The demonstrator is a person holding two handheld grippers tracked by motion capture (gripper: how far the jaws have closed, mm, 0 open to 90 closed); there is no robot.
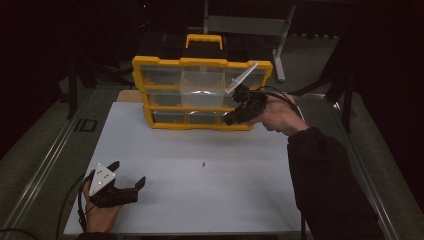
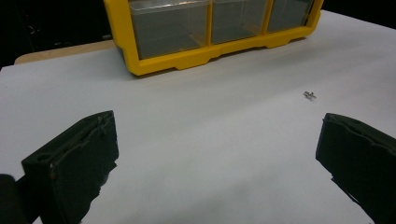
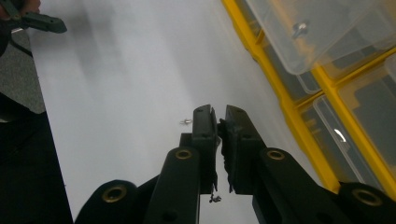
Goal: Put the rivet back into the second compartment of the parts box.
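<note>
A small screw (image 1: 204, 163) lies alone on the white tabletop (image 1: 165, 145), in front of the yellow organizer (image 1: 141, 82) and well apart from its front edge; it is too small to tell which way its long axis runs. The left gripper (image 1: 129, 176) rests low on the tabletop at the near left with its jaws spread wide and nothing between them, the screw ahead and to their right. The right gripper (image 1: 243, 103) is raised in front of the organizer's right side by a pulled-out clear drawer (image 1: 202, 85), jaws nearly closed and seemingly empty; the two look about equally far from the screw.
</note>
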